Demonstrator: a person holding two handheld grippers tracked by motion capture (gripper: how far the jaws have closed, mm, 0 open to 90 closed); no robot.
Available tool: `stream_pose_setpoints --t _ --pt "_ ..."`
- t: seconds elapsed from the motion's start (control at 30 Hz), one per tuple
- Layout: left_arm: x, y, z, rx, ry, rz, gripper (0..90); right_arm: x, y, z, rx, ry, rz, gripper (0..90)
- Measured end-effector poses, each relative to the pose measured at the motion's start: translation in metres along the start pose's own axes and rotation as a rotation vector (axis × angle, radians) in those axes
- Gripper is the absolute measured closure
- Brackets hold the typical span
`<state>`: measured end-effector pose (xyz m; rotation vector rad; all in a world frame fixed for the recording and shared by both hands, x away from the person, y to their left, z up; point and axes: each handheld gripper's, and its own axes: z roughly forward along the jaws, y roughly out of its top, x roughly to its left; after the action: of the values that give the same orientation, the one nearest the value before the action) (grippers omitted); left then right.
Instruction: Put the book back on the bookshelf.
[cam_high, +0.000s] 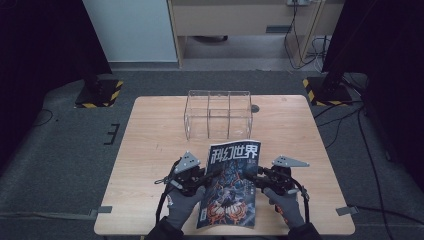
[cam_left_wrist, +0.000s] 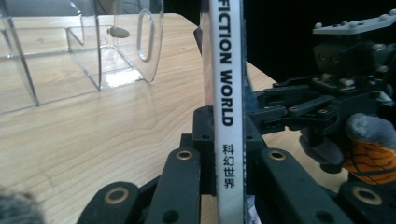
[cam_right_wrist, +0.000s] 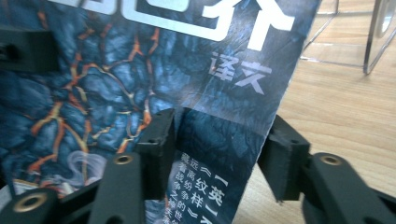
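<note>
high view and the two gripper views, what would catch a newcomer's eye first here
The science fiction magazine stands out most: its dark blue cover with orange cracks and big white title is held up over the near edge of the wooden table. The left tool is clamped on its spine, while the right tool sits with its jaws apart around the opposite edge. Behind it, a clear acrylic organizer with three compartments sits empty.

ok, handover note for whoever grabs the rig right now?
Left gripper: shut on the magazine at its spine, jaws either side.
Right gripper: jaws straddle the magazine's other edge with a gap showing; looks open, not clamped.
Magazine is held raised at the near side of the table; clear divided box stands beyond it with nothing in it.
Done: magazine picked up.
Left: probably slotting it into a compartment.
</note>
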<state>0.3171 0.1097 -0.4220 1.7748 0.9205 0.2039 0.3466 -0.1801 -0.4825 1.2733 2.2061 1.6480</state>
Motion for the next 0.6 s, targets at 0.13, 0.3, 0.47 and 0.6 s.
stream_pose_setpoints --t 0.13,0.3,0.47,0.6 --pt "-0.007 0.008 -0.004 0.001 -0.012 0.027 82.3 -0.001 -0.001 -0.002 -0.021 -0.026 -0.02 44.1" --pt "-0.007 0.018 -0.01 -0.017 0.0 0.033 82.3 -0.006 -0.001 -0.011 -0.075 -0.068 -0.038 35.0" --pt "-0.005 0.028 -0.019 -0.035 0.015 0.041 82.3 -0.018 -0.008 -0.019 -0.067 -0.131 -0.042 28.8" --pt "-0.004 0.039 -0.027 -0.051 0.036 0.05 82.4 -0.025 -0.012 -0.022 -0.054 -0.187 -0.037 25.1"
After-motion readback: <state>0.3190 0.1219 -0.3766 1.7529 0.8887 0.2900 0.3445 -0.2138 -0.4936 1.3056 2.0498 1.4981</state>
